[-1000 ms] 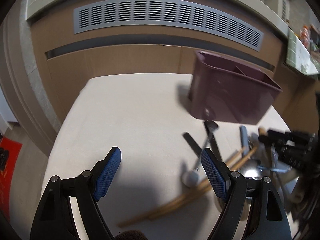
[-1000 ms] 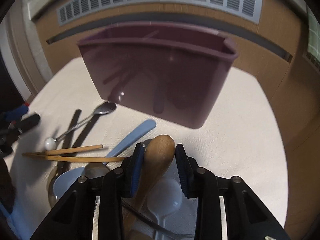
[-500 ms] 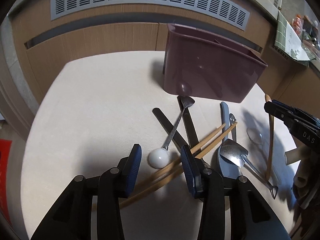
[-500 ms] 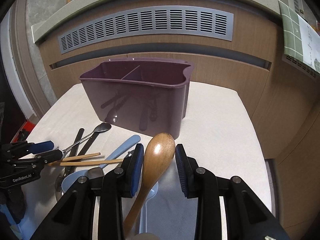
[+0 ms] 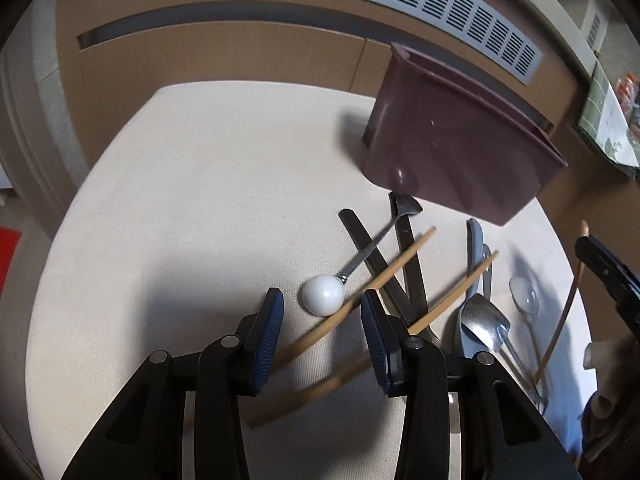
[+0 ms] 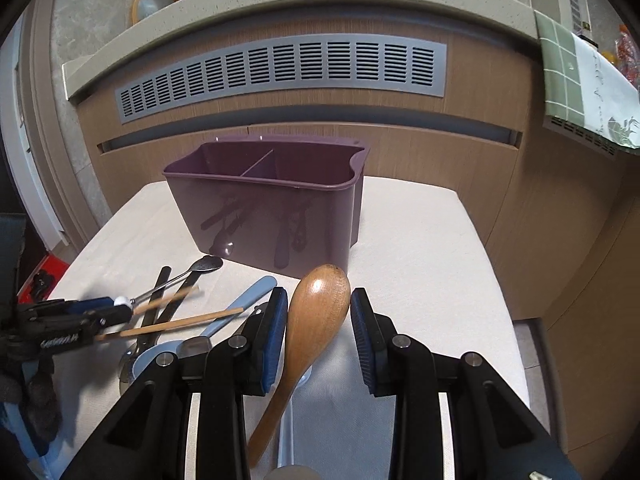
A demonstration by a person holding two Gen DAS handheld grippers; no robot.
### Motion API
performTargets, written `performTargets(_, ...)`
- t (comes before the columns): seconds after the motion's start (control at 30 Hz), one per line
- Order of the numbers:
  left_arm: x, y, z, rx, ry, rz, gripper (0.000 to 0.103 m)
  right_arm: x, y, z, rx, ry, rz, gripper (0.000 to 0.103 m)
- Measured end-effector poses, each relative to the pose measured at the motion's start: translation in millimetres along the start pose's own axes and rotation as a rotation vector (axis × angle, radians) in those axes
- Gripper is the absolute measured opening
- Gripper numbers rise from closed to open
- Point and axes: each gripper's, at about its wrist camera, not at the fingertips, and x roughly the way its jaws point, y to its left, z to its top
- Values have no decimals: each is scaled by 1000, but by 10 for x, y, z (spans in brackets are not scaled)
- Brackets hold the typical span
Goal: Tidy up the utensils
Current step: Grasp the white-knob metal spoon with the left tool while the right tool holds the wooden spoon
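Utensils piled at bench near edge, wooden spoon (image 6: 316,316) clamped in right hand-held gripper (image 6: 319,316), lifted before purple caddy (image 6: 264,216), left hand-held gripper (image 5: 322,322) jaws parted around chopstick (image 5: 384,276), not touching, beside white-knobbed spoon (image 5: 348,276).

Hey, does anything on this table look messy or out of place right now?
Yes. The purple caddy stands empty while utensils lie crisscrossed in front of it: wooden chopsticks splayed apart over dark handles, with a white-knobbed spoon angled across them.
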Motion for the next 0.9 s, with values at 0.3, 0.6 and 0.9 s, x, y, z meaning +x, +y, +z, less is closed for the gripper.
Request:
performTargets(0.3,-37,78,62,-14,-40,-47,40,-232,110,-24,-35,-43,-5,29)
performTargets(0.6,31,80,62,5,-47,4,40,-119,97,-82,-23,-31,-8,29)
performTargets(0.9,27,-55,-4,52,-36,-12,37,-30,112,-154,-21,2,4,29)
